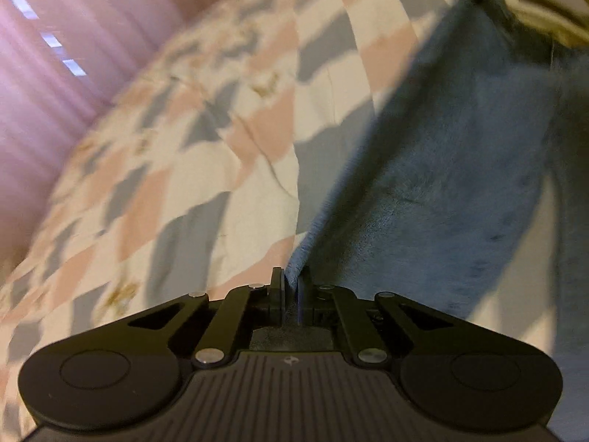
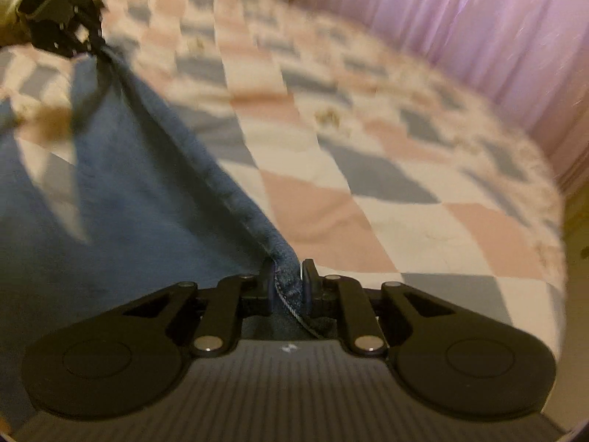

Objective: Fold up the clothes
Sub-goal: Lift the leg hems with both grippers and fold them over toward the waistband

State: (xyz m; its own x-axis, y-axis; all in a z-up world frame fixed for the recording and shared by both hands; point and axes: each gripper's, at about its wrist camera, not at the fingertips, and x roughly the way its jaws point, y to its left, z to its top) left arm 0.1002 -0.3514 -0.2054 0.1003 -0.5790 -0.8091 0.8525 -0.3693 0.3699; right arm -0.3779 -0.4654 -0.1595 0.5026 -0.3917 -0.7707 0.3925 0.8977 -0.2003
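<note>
A blue fleecy garment (image 1: 452,169) hangs stretched above the bed, held at two ends of one edge. My left gripper (image 1: 291,280) is shut on a corner of that edge. In the right wrist view the same blue garment (image 2: 147,191) runs taut from my right gripper (image 2: 289,276), which is shut on its thick hemmed edge, up to the left gripper (image 2: 59,18) at the top left. The right gripper's far end shows dimly at the top right of the left wrist view. Both views are blurred by motion.
A bed with a checked cover (image 2: 368,154) of white, pink and grey squares lies below the garment; the same cover (image 1: 206,140) fills the left wrist view's middle. Pink curtains (image 2: 478,29) hang behind the bed, and the curtains (image 1: 48,73) let in window light.
</note>
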